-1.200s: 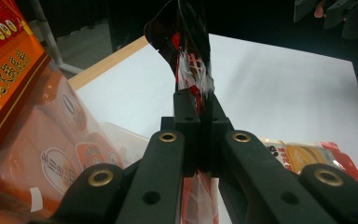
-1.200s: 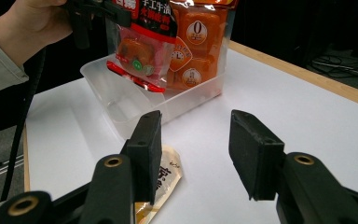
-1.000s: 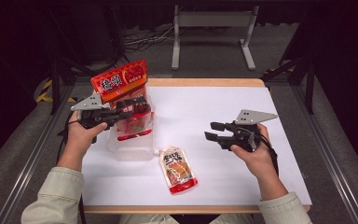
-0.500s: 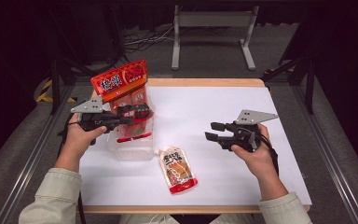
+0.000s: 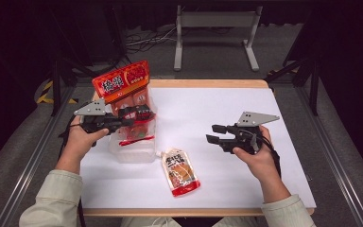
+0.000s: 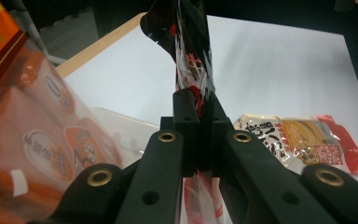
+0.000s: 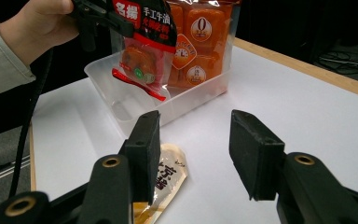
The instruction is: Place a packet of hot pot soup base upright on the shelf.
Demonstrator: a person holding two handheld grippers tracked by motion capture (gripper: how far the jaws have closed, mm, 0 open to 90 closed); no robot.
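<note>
Left gripper [image 5: 139, 113]: jaws clamped on the top edge of one dark red-and-black snack packet [image 5: 139, 124]. In the left gripper view the two black jaws meet on the packet [image 6: 193, 56] with its film pinched flat between them. The packet hangs over the clear plastic bin [image 5: 132, 152], its lower end inside the bin's walls; whether it touches the bin floor cannot be told from these angles.

Right gripper [image 5: 216, 134]: jaws parted, nothing between them, held above bare tabletop well to the right of the bin. In the right gripper view its pads [image 7: 256, 154] stand apart with white table showing in the gap.

Count of items:
- Grippers: two, one in each hand.
- Bin: one, clear, rectangular, on the left half of the white table [image 5: 246, 113].
- Large orange multipack bag [image 5: 123, 85]: one, standing upright in the far end of the bin, rising well above the rim; several round orange cups visible through its film in the right gripper view [image 7: 200, 42].
- Dark snack packet: one, in the left gripper.
- Flat spouted pouch [image 5: 179, 171]: one, lying on the table just beside the bin's near right corner, between the two hands, touched by neither gripper
</note>
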